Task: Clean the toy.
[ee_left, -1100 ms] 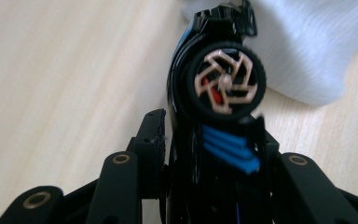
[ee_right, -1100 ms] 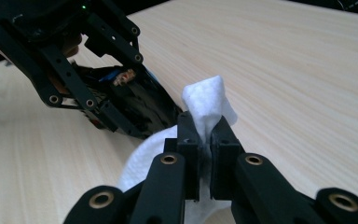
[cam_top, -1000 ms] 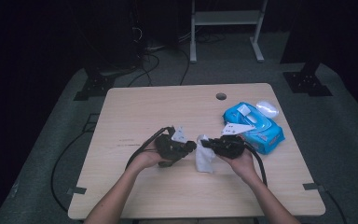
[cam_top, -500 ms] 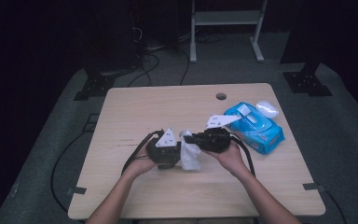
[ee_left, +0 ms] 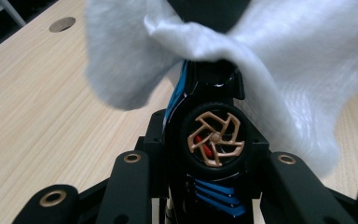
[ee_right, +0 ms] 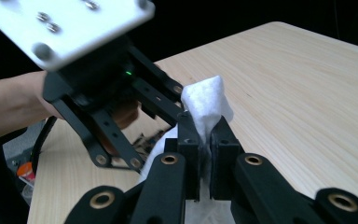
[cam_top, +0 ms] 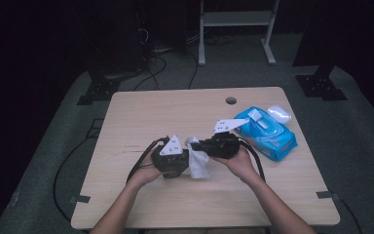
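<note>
At the tabletop's (cam_top: 141, 117) centre, the right gripper (ee_right: 204, 140) clenched a white wipe (ee_right: 205, 105) against a black-and-blue toy car (ee_left: 212, 140) gripped by the left gripper (cam_top: 175, 158). Its bronze wheel showed in the left gripper view. A blue wipes pack (cam_top: 268, 134), lettering unreadable, lay at three o'clock.

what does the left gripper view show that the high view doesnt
Left gripper view: a toy car, black with blue trim and a bronze-spoked wheel, clamped between that gripper's jaws.

High view: the blue wipes pack, both hands, the right gripper and the left gripper.

Both: the white wipe, the table and its hole.
</note>
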The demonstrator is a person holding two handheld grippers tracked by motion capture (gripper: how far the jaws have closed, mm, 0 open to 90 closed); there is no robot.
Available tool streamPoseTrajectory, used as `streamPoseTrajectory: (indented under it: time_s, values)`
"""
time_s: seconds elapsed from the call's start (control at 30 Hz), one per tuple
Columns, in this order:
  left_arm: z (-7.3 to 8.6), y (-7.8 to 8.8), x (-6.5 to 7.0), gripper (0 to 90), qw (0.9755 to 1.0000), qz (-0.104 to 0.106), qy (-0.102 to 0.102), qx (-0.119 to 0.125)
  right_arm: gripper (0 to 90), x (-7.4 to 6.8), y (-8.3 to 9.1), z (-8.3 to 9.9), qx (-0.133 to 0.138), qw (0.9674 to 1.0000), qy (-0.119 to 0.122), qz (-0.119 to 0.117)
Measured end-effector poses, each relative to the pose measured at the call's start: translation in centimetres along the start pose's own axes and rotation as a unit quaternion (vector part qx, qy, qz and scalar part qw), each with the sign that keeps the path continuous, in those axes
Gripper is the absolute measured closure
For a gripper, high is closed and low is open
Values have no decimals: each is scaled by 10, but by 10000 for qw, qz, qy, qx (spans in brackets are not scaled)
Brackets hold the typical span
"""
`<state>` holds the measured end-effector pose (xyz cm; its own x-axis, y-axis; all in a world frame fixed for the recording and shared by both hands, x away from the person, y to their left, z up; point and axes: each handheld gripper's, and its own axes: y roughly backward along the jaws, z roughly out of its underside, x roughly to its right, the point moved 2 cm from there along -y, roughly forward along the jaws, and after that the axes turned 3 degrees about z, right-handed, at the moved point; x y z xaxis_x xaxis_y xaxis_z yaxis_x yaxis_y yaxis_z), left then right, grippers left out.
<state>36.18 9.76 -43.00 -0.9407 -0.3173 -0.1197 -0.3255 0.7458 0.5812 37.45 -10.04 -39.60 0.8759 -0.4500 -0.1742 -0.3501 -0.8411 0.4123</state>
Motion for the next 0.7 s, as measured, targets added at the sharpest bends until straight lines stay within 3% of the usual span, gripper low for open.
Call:
streamPoseTrajectory:
  time_s: [0.17,0.27,0.47,0.7]
  values:
    - [-3,4,-2,649,9997,17,100,201,849,15,8,18,64,9994,-332,70]
    - [-3,4,-1,650,9998,29,77,196,849,18,7,23,-20,9992,-394,90]
    - [-3,5,-2,650,9997,-8,95,242,849,10,8,10,287,9987,-389,-131]
    - [-2,7,-2,650,9996,-12,97,246,849,21,6,29,87,9986,-530,15]
